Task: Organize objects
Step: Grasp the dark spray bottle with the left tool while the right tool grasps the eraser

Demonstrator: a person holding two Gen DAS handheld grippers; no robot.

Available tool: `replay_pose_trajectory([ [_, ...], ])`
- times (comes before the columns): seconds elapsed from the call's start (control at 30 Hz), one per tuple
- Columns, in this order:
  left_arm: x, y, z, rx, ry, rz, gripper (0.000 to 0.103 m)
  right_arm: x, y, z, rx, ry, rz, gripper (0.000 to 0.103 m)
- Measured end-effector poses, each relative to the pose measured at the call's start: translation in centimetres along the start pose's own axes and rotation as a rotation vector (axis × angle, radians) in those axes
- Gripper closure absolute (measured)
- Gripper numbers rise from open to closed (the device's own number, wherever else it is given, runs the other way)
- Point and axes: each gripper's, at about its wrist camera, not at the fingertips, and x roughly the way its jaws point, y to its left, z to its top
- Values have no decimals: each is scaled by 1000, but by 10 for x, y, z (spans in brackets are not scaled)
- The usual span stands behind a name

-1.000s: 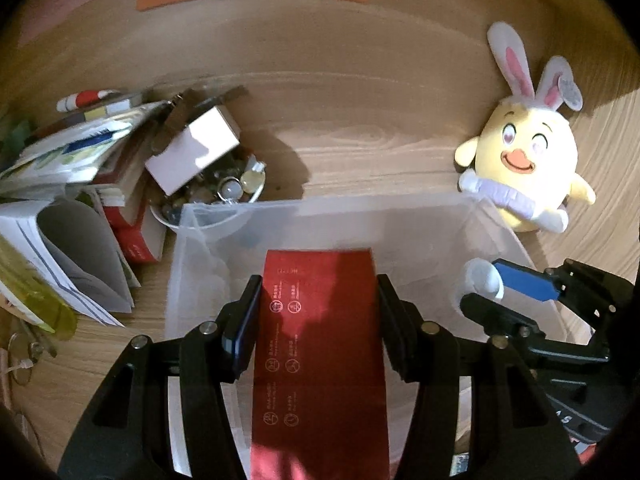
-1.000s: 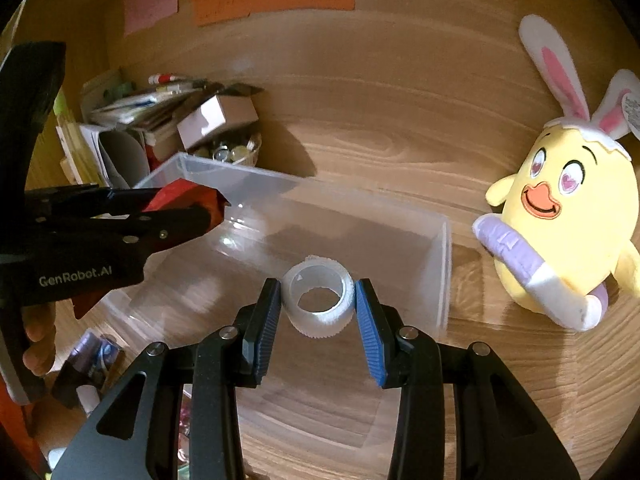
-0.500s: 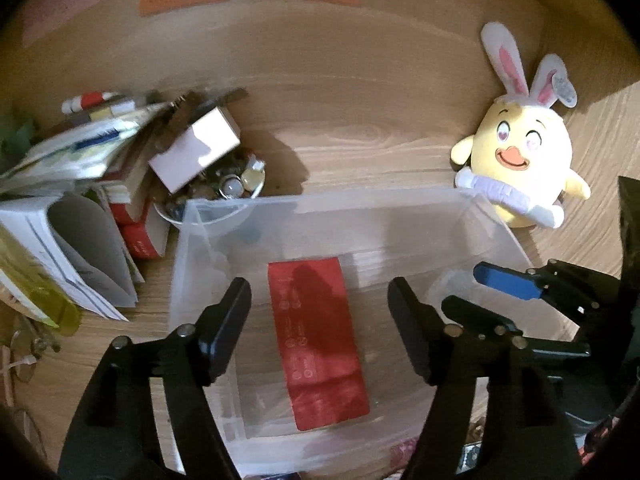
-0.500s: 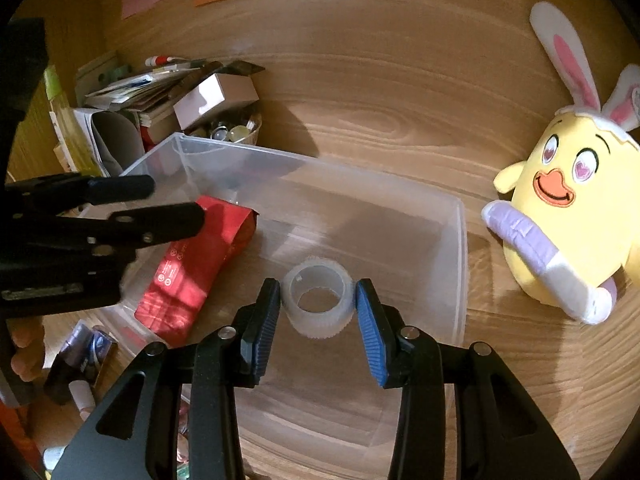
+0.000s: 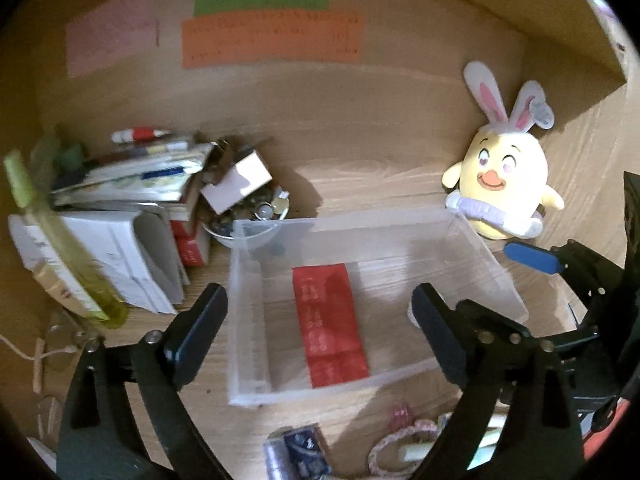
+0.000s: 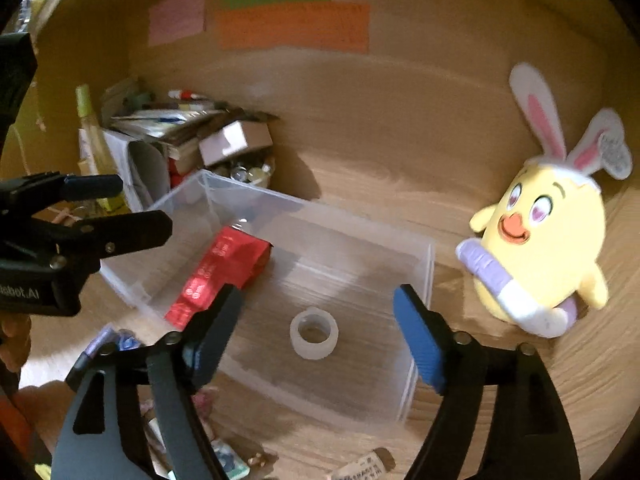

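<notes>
Both tools have let go: the left tool (image 5: 318,312) and right tool (image 6: 316,322) hang spread and empty above the clear box (image 6: 430,268). At frame centre, red packet (image 5: 328,322) and tape roll (image 6: 314,332) lie inside, so other bench clutter comes next.

Notes on the wall: the writing on the orange sheet (image 5: 272,38) and the pink sheet (image 5: 110,46) is too blurred to read.
Roll of tape (image 6: 314,333): in the left wrist view only a pale sliver (image 5: 412,312) shows, the rest behind the left gripper's (image 5: 320,320) right finger.
Red packet (image 6: 219,276): its print is too small to read; its near end is covered by the right gripper's (image 6: 318,314) left finger.
Pile of books and papers (image 5: 120,204): motion-blurred, titles unreadable.
Bowl (image 5: 248,220): its small contents cannot be told apart; a small box (image 5: 236,180) covers part.
Small items at the bottom edge (image 5: 298,452): cut off and partly behind the fingers.
Plush tag (image 6: 616,154): text illegible.
</notes>
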Motion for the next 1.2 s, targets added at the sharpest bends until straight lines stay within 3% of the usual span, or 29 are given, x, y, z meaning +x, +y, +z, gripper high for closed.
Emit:
replay_pose_trajectory([
  [0.4, -48, -2, -35, 56, -37, 40, 4, -54, 3, -15, 14, -89, -6, 17],
  [0.63, -50, 4, -62, 53, 4, 20, 4, -69, -13, -35, 44, -93, -44, 16],
  [0.83, -44, 14, -85, 40, 44, 32, 4, -72, -33, -56, 91, -57, -53, 16],
  [1.2, -16, 23, -123, -24, 166, -3, 4, -41, -47, -95, 73, 104, -97, 16],
])
